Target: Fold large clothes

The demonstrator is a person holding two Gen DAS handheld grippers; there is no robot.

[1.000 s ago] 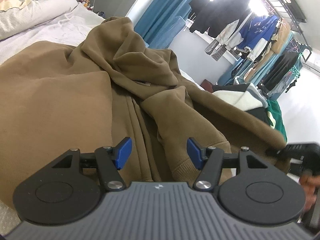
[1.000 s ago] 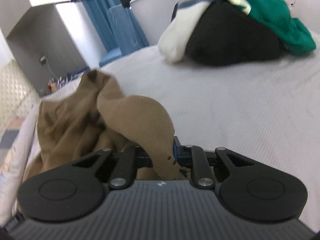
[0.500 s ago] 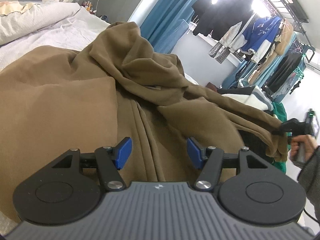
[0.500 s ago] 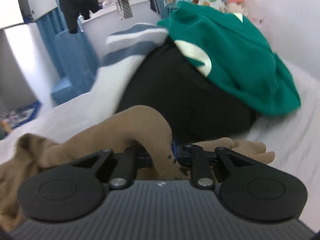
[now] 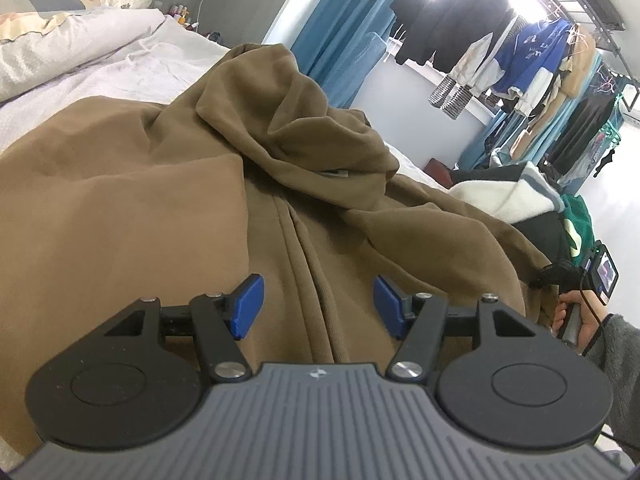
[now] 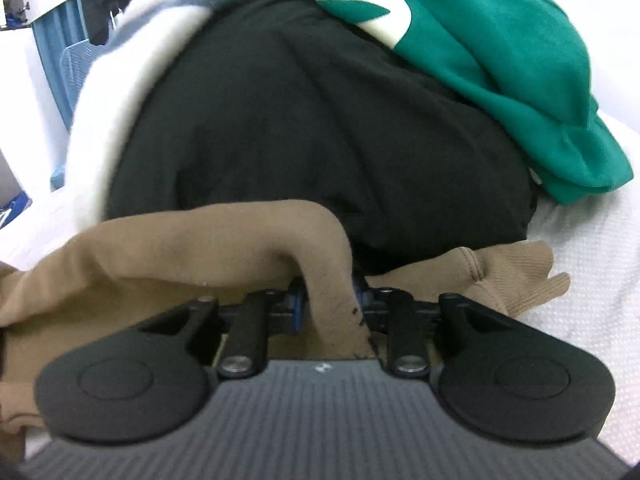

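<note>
A brown hoodie (image 5: 168, 216) lies spread over the bed (image 5: 132, 76), its sleeve (image 6: 224, 240) stretched toward a clothes pile (image 6: 320, 128) at two o'clock. The right tool (image 6: 326, 304), jaws just loosening, has sleeve fabric between them. The left tool (image 5: 318, 306) hovers spread, empty, above the hoodie.

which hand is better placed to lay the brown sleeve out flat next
Right. Its tongs, which have just been opening, have the brown hoodie's sleeve between them. The left tongs hang open over the hoodie body, holding nothing.

left gripper (image 5: 316, 306) gapes empty; right gripper (image 6: 328, 304), fingers just opening, has cloth between them.
</note>
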